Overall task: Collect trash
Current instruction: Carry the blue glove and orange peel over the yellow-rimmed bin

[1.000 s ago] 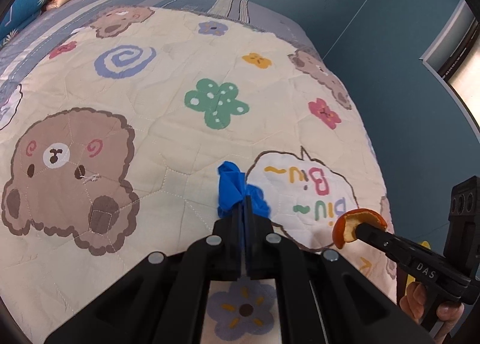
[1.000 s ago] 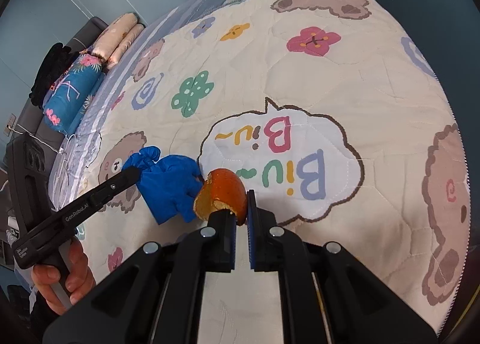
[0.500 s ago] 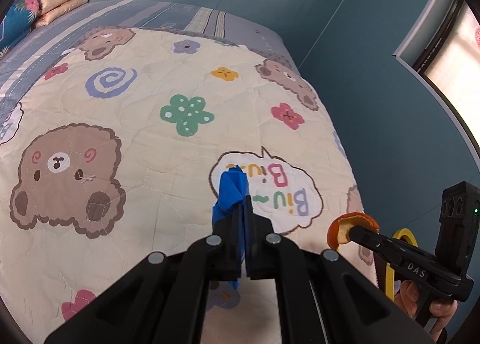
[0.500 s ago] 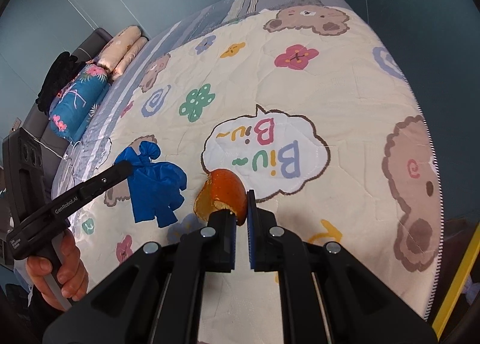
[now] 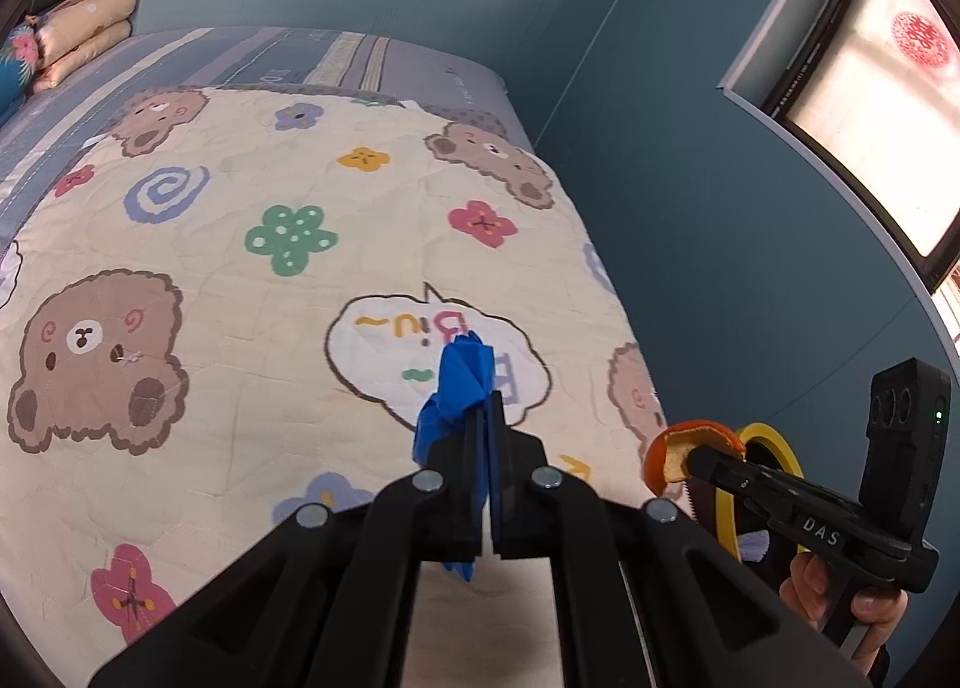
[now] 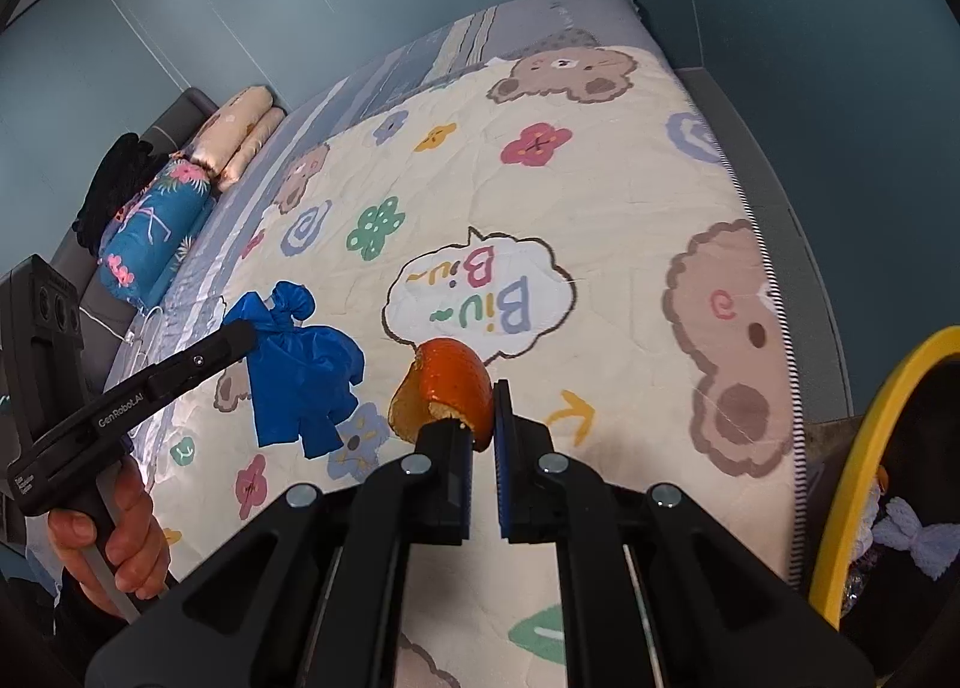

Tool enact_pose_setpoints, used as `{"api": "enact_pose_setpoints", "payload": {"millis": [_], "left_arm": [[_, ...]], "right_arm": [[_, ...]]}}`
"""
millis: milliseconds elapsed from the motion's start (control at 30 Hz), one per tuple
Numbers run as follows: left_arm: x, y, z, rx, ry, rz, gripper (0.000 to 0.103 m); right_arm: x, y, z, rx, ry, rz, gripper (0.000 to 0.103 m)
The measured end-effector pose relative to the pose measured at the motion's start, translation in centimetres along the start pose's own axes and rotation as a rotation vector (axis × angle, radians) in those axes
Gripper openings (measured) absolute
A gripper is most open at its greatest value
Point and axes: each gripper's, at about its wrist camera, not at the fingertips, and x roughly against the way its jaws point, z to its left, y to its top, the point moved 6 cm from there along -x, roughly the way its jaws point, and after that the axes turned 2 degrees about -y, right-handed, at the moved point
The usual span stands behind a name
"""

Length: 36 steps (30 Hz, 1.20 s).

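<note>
My left gripper (image 5: 485, 409) is shut on a blue glove (image 5: 459, 382) and holds it above the cartoon quilt (image 5: 240, 280). In the right wrist view the glove (image 6: 303, 367) hangs from the left gripper (image 6: 246, 331) over the quilt (image 6: 630, 220). My right gripper (image 6: 480, 418) is shut on an orange peel (image 6: 447, 391), held above the quilt near its front edge. In the left wrist view the peel (image 5: 681, 451) sits at the tip of the right gripper (image 5: 693, 457). A bin with a yellow rim (image 6: 864, 448) stands beside the bed at the right; it also shows in the left wrist view (image 5: 765, 469).
Folded pillows and a blue floral bolster (image 6: 156, 226) lie at the head of the bed. A blue wall runs along the far side. A window (image 5: 864, 106) is at the right. White trash (image 6: 912, 532) lies inside the bin.
Both grippers have lifted and pulled back from the quilt toward the bed's right edge, carrying the glove and the peel. The yellow-rimmed bin has come into view.
</note>
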Motion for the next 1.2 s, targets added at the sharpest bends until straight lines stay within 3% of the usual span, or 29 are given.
{"api": "enact_pose_setpoints", "payload": {"millis": [533, 1200], "left_arm": [[-0.7, -2.3, -9.7, -0.106, -0.110, 0.033, 0.001], [-4.6, -6.9, -23.5, -0.240, -0.265, 0.141, 0.001]], "right_arm": [[7.1, -1.6, -6.8, -0.076, -0.059, -0.081, 0.006], [15.3, -3.2, -19.0, -0.219, -0.181, -0.173, 0.006]]}}
